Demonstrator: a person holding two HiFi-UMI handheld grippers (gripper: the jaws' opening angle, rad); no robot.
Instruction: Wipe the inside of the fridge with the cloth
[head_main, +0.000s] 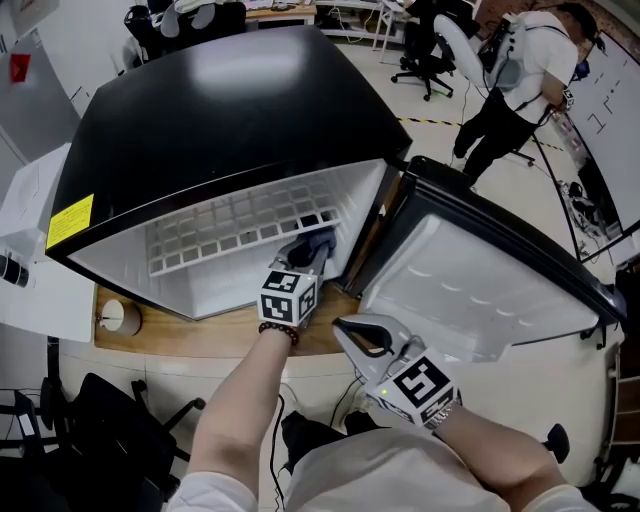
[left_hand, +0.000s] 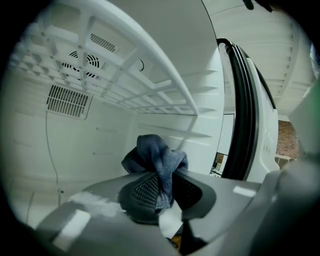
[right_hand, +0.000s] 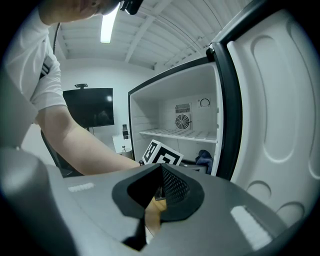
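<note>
The left gripper (left_hand: 161, 192) pinches a crumpled blue cloth (left_hand: 154, 159) between nearly closed jaws, inside the white-lined black fridge (head_main: 220, 120), below its white grid shelf (head_main: 225, 238). The right gripper (right_hand: 159, 186) (closed, empty) hangs outside. Wiping seems under way, with most surfaces likely left.

Left claw (head_main: 312, 250) reaches forward, jaws gripping; right claw (head_main: 348, 328) held back, jaws closed.
</note>
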